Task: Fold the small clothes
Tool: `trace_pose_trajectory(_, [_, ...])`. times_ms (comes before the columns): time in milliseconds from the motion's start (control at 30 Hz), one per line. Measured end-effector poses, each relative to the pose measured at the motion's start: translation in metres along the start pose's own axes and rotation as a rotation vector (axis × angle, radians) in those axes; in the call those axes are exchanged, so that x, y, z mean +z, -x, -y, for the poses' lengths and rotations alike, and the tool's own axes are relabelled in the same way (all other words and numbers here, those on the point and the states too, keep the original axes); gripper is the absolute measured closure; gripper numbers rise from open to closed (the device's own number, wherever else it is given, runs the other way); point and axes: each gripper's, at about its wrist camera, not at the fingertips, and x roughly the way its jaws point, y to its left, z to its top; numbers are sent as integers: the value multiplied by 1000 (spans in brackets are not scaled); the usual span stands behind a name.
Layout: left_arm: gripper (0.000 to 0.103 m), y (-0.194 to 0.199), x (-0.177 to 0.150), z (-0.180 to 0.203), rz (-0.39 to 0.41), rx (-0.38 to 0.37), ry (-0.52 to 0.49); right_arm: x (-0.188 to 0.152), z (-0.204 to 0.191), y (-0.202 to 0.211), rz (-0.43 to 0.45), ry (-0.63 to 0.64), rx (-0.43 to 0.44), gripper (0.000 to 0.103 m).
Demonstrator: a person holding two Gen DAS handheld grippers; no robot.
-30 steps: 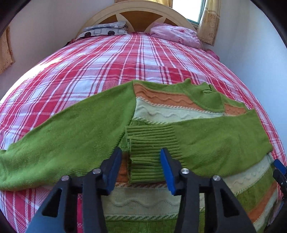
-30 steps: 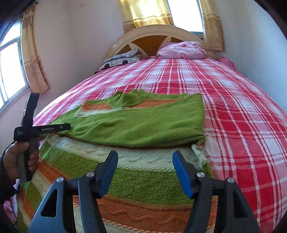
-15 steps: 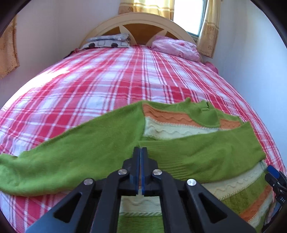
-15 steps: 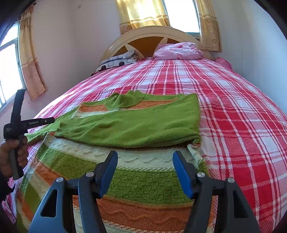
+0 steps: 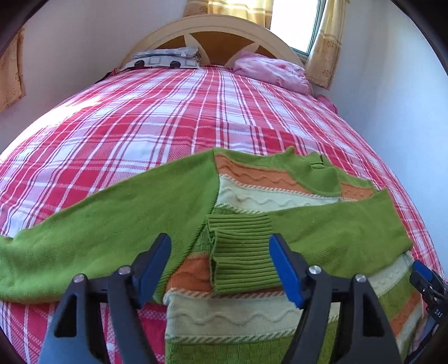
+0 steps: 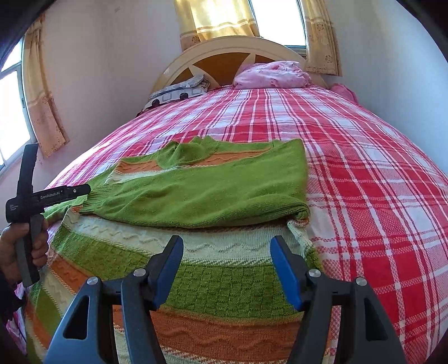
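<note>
A striped knit sweater (image 5: 252, 193) in green, orange and cream lies flat on the near part of the bed (image 5: 173, 117), over its red-and-white plaid cover. One green sleeve is folded across the chest, its ribbed cuff (image 5: 240, 249) resting on the body; the other sleeve (image 5: 92, 238) stretches out sideways onto the plaid. The left gripper (image 5: 220, 267) hovers above the cuff, its jaws opening, the cuff seen between them but not pinched. The right gripper (image 6: 226, 268) hangs spread over the sweater's lower stripes, holding nothing. Far behind, a grey patterned pillow (image 5: 165, 57) and a pink pillow (image 5: 270, 71) lean by the curved headboard (image 5: 221, 30), with yellow curtains (image 6: 215, 21) above.
</note>
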Motion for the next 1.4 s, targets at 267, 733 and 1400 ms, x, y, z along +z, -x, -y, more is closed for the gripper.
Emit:
trace_pose_trajectory(267, [67,-26,-4,15,-59,-9,-36,0,-1,-5,-23,4,6,37])
trace_pose_trajectory(733, [99,19,1,-10,6,-63,7,-1,0,-6,-19,-2,14,36])
trace_pose_trajectory(1400, [98,-5,-16,-22,-28,19,2,43,4,-7,24,-33,56,30])
